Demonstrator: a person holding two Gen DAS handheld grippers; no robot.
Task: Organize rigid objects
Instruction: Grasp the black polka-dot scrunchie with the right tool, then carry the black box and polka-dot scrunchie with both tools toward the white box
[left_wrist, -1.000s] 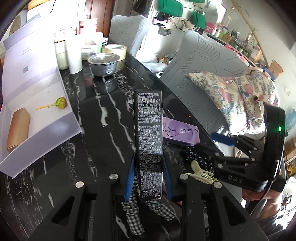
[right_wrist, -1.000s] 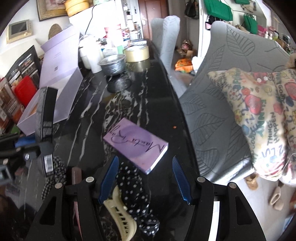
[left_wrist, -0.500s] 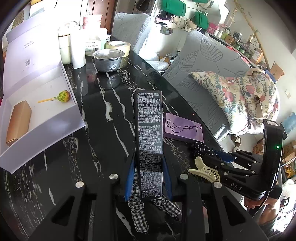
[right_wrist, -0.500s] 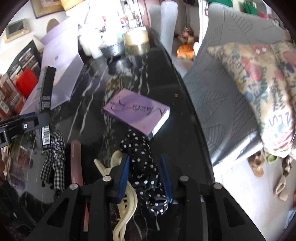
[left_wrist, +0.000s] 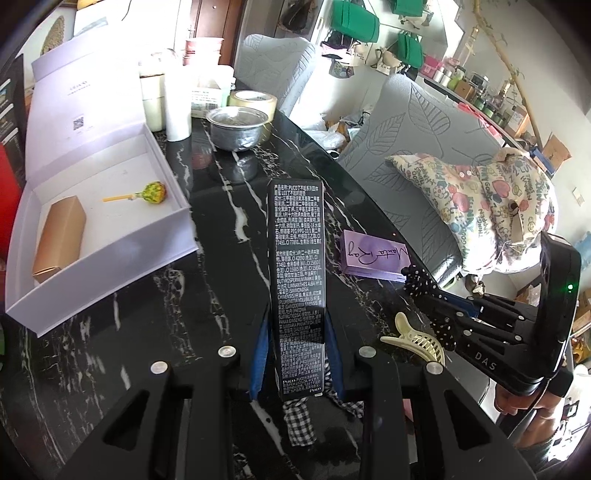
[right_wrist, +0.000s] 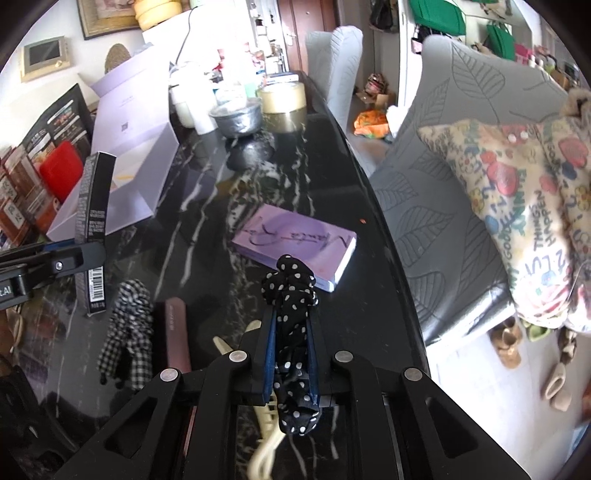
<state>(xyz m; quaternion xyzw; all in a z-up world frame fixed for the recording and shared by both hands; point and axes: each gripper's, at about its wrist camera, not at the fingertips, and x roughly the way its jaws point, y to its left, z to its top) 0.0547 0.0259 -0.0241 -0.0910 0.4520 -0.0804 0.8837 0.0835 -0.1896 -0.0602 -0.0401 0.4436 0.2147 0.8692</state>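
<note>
Both jaws pinching: left gripper (left_wrist: 295, 354) holds black carton (left_wrist: 296, 280), right gripper (right_wrist: 291, 362) polka-dot scrunchie (right_wrist: 291, 295); I next carry carton to lilac box (left_wrist: 177, 192).

Far left on the black marble table (left_wrist: 207, 295): open lilac gift box (left_wrist: 173, 177), with tan cardboard carton (left_wrist: 59, 240) at its near left and green-wrapped lollipop (left_wrist: 147, 192) to the right inside. Beyond the box: white cylindrical containers (left_wrist: 177, 107), then metal bowl (left_wrist: 238, 127) with roll of tan tape (left_wrist: 253, 101) just behind. Mid-table, towards the right edge: flat purple box with script lettering (right_wrist: 295, 245). Near and left of it: dark maroon slim bar (right_wrist: 177, 334), with black-and-white checked fabric scrunchie (right_wrist: 127, 332) just to its left. Cream plastic claw clip (left_wrist: 415, 338) near right. Right of the table: grey leaf-patterned armchair (right_wrist: 461, 147) bearing floral-print cushion (right_wrist: 524, 206).
</note>
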